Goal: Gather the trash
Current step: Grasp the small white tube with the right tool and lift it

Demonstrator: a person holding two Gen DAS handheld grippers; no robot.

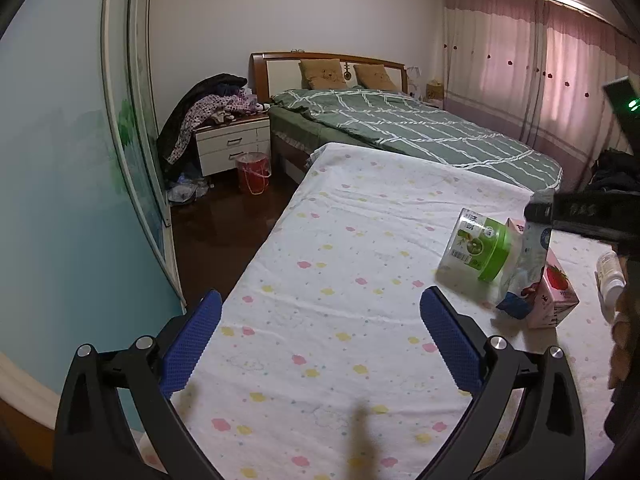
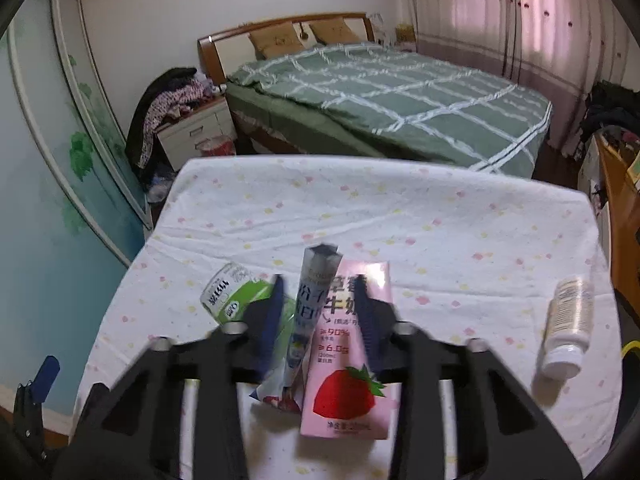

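Trash lies on a table under a flower-print sheet [image 2: 400, 216]. A creased blue-and-white pouch [image 2: 316, 300] stands upright against a pink strawberry milk carton [image 2: 348, 364]. My right gripper [image 2: 319, 280] straddles the pouch, open, with a small gap showing on each side; its fingers are blurred. A clear cup with a green lid [image 2: 236, 296] lies to the left and a white bottle [image 2: 568, 324] to the right. The left wrist view shows my left gripper [image 1: 324, 320] open over bare sheet, left of the cup [image 1: 476, 250], pouch [image 1: 520, 276] and carton [image 1: 554, 292].
A bed with a green checked cover [image 1: 420, 128] stands beyond the table. A red bucket with a liner [image 1: 253, 172] sits on the floor by a white nightstand [image 1: 234, 144]. A wardrobe door [image 1: 80, 200] runs along the left. Wooden furniture [image 2: 616, 184] stands at the right.
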